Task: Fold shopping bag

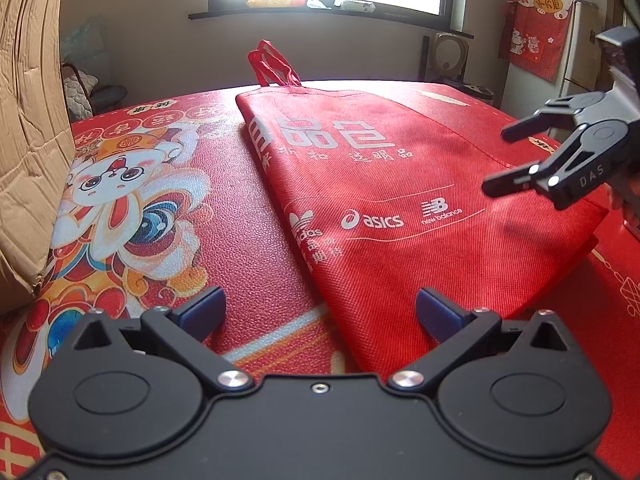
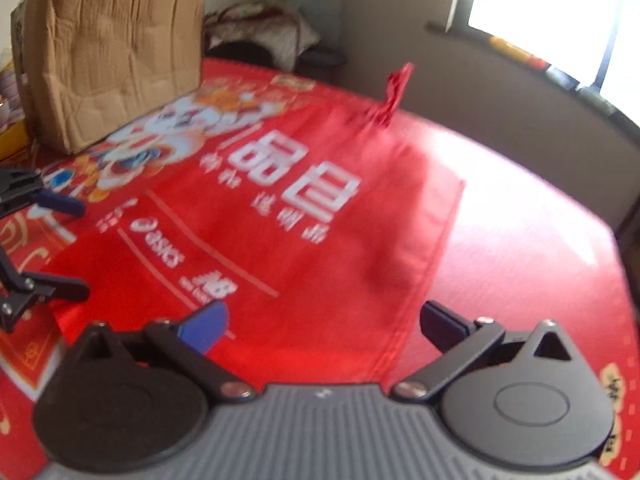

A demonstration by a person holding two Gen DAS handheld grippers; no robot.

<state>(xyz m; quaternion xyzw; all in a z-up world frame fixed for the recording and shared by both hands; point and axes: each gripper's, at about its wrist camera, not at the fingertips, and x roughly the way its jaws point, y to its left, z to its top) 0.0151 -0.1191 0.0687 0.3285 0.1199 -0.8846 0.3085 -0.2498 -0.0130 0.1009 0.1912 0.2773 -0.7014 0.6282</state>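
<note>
The red bag (image 1: 384,200) lies flat on the table (image 1: 224,208), between the left gripper (image 1: 320,312) and right gripper (image 2: 324,324); both gape wide, empty.

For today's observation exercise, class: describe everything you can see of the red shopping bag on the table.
The shopping bag is red, of what looks like woven fabric, printed in white with large characters and the asics, adidas and new balance logos. It lies flat on the red patterned table cover, apparently not yet folded. Its red handles stick up at the far end. Both open grippers, left and right, are at its near end; neither grips it.
</note>
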